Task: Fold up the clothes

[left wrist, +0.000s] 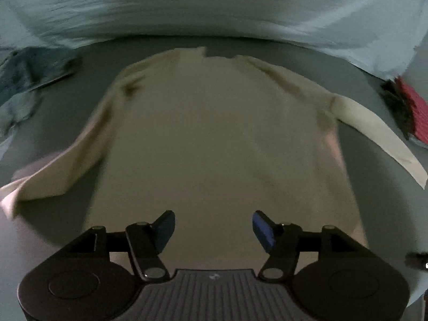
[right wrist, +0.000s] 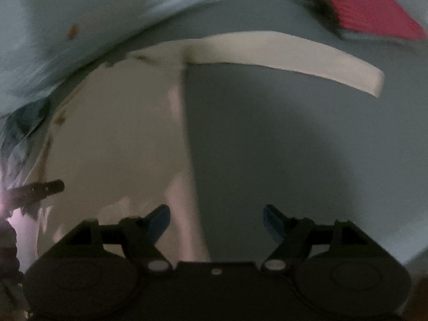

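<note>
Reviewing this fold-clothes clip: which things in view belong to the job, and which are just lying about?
Part of the job:
- cream long-sleeved top, spread flat, sleeves out to the sides
- left gripper, open, empty, over the hem
- right gripper, open, empty, at the top's side edge

Lying about:
- blue-grey garment
- red ribbed cloth
- pale printed sheet at the back

Cream sweater: soft matt cloth, smooth-lying, with faint creases at the shoulders. Grey tabletop: matt, even, no shine. Pale blue sheet behind: thin cloth, wrinkled. Red item: ribbed, possibly knit, though blurred. Left hand-held gripper: matt black plastic with dull metal pivot pins, blue rubbery-looking pads, ribbed grey housing.
</note>
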Demonstrator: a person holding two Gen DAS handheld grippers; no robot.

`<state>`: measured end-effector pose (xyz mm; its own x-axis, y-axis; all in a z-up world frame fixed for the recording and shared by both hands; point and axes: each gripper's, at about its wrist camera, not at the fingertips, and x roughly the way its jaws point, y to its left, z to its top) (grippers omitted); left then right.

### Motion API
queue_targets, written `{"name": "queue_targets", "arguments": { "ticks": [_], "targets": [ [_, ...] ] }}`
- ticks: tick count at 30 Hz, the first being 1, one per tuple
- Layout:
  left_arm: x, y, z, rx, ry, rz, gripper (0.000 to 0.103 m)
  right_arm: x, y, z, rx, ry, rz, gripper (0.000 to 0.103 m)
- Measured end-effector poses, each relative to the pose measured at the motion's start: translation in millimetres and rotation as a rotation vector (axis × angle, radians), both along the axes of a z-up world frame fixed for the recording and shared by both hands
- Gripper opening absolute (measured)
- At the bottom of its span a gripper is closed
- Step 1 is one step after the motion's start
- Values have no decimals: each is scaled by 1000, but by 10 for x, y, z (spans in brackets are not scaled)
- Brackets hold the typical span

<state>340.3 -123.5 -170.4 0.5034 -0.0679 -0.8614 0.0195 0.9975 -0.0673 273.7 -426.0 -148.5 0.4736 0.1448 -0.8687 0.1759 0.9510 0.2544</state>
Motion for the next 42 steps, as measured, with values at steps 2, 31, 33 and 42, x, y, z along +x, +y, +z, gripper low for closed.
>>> {"name": "queue_targets", "arguments": {
  "ticks": [2,31,33,42],
  "targets": [
    [96,-236,-34,-19,14,-11,67,-41,-239,-5,-61,-24,-59,74],
    [910,-779,-586,66,285,202,81,476,-1930,-242,-350,-14,-133,9],
    [1005,-769,-520,96,243,165,81,528,-1930,-194,-361,-11,-158,23],
    [1726,-356,-530,24,105,149,81,1553,-1166,165,-286,-234,-29,42]
  ]
}}
